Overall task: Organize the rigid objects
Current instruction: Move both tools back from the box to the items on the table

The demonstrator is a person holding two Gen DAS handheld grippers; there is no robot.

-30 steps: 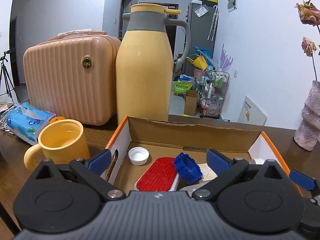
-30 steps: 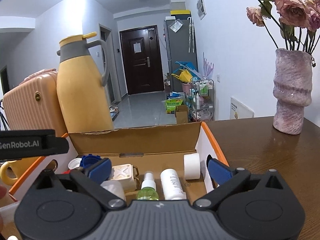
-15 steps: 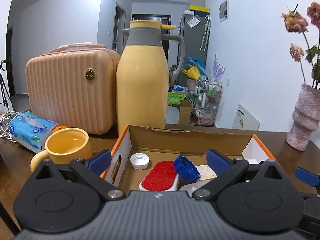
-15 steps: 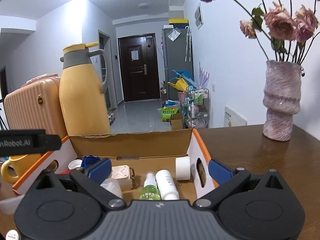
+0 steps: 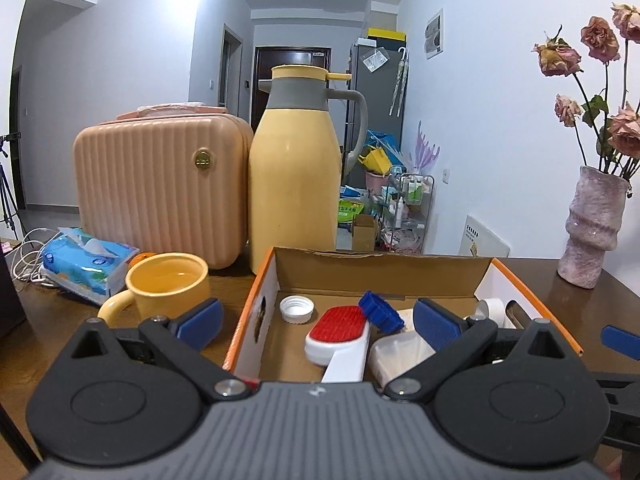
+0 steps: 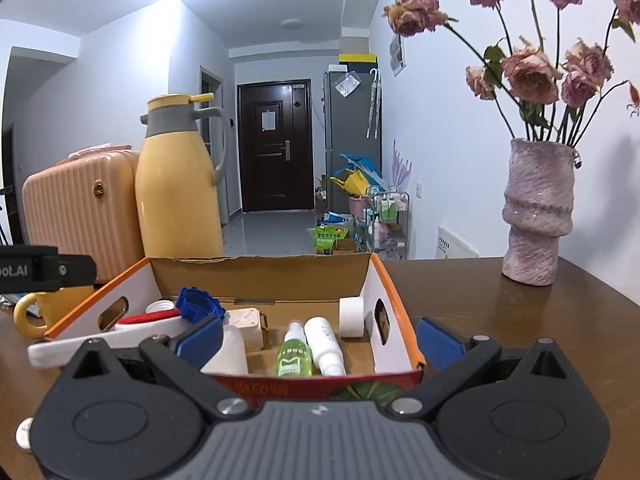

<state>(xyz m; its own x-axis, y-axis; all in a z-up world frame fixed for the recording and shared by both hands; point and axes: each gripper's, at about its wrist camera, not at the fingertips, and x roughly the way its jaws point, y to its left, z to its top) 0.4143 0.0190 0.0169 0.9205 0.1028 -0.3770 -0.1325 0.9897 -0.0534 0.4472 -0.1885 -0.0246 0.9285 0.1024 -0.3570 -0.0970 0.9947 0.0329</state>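
An orange-rimmed cardboard box (image 5: 524,284) (image 6: 394,292) sits on the brown table. Inside lie a red-and-white brush (image 5: 340,332), a blue cap (image 5: 380,310) (image 6: 198,306), a white cap (image 5: 296,309), a white container (image 5: 400,354), a green spray bottle (image 6: 294,356), a white bottle (image 6: 324,342) and a white roll (image 6: 352,316). My left gripper (image 5: 318,322) stands open just before the box's near left corner, holding nothing. My right gripper (image 6: 320,338) is open in front of the box's near wall, also with nothing in it.
Left of the box stand a yellow mug (image 5: 168,286), a blue tissue pack (image 5: 86,262), a peach case (image 5: 160,184) and a tall yellow jug (image 5: 296,184). A pink vase (image 6: 536,216) with dried roses stands at the right on the table (image 6: 500,312).
Both grippers have drawn back and risen from the box, so more of its inside and near wall shows. The things in the box lie as before.
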